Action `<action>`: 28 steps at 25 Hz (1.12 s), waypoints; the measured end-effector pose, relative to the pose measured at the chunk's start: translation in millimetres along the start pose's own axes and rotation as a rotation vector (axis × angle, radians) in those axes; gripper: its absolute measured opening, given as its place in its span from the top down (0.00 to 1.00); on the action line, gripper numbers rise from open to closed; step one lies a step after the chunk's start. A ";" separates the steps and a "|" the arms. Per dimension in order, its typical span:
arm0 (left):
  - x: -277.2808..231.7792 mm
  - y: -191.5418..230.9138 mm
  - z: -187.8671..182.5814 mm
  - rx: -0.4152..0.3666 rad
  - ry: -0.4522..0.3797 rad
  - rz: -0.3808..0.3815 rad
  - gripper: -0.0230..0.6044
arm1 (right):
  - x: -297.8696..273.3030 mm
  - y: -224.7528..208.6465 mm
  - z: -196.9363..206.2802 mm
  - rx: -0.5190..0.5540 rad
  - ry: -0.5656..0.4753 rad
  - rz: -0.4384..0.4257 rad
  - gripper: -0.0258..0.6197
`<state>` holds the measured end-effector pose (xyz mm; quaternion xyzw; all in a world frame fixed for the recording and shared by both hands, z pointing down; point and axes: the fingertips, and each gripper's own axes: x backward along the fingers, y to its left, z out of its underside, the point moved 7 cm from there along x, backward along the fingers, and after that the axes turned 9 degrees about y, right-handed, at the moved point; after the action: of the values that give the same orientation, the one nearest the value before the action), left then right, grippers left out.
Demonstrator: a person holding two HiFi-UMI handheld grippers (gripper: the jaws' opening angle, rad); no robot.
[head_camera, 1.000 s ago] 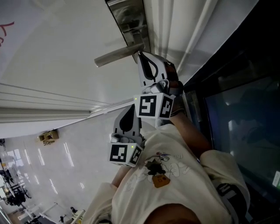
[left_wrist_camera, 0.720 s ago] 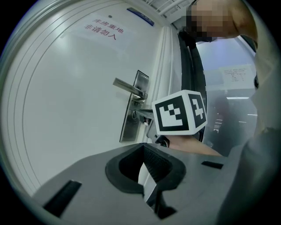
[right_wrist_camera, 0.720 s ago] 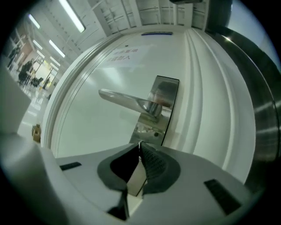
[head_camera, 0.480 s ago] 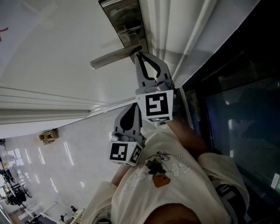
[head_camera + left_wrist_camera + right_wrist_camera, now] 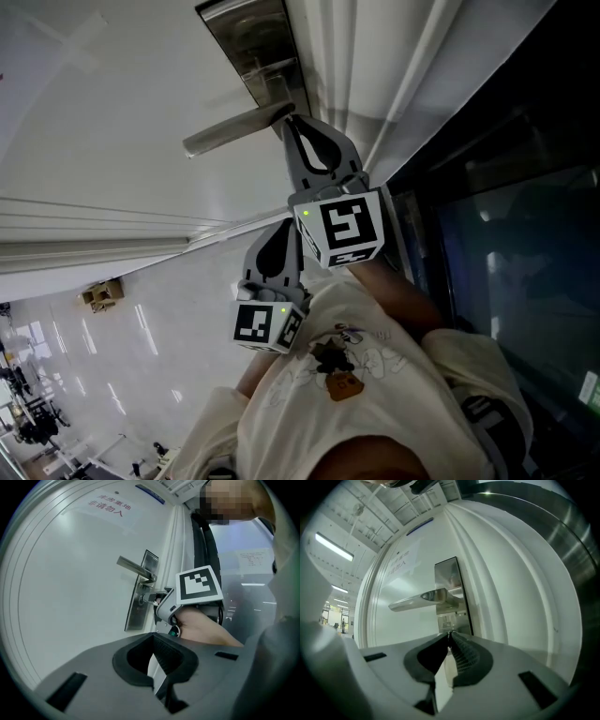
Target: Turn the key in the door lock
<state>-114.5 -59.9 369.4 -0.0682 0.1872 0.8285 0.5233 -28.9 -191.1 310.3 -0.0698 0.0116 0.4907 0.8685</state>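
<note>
A steel lock plate (image 5: 246, 45) with a lever handle (image 5: 232, 131) sits on the white door. My right gripper (image 5: 287, 118) points level at the plate just below the handle, and its tips pinch a small key (image 5: 450, 631) in the keyhole. Its jaws are easing open a little, with the key still between them. The left gripper view shows those tips (image 5: 148, 597) against the plate (image 5: 137, 613). My left gripper (image 5: 283, 228) hangs back below the right one, shut with nothing in it (image 5: 152, 637). The keyhole itself is hidden behind the right fingertips.
The white door frame mouldings (image 5: 375, 84) run beside the lock, and a dark glass panel (image 5: 506, 253) lies past them. The person's forearm (image 5: 206, 630) and cream shirt (image 5: 356, 394) fill the space behind the grippers. A glossy floor (image 5: 112, 366) stretches to the left.
The right gripper has rolled about its own axis at the lock, so its marker cube now shows a different face. The left gripper has stayed put.
</note>
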 end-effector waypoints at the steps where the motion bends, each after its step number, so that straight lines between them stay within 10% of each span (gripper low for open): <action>1: -0.6 -0.6 0.1 0.000 0.001 0.003 0.95 | 0.3 -0.9 0.7 -0.029 -0.003 -0.010 0.92; 28: 20.6 8.9 9.6 0.007 0.011 -0.027 0.95 | -0.6 -14.7 7.0 -0.617 -0.010 -0.172 0.91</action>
<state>-130.7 -42.2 374.0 -0.0735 0.1922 0.8202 0.5337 -17.0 -198.2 318.9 -0.3281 -0.1478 0.3964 0.8446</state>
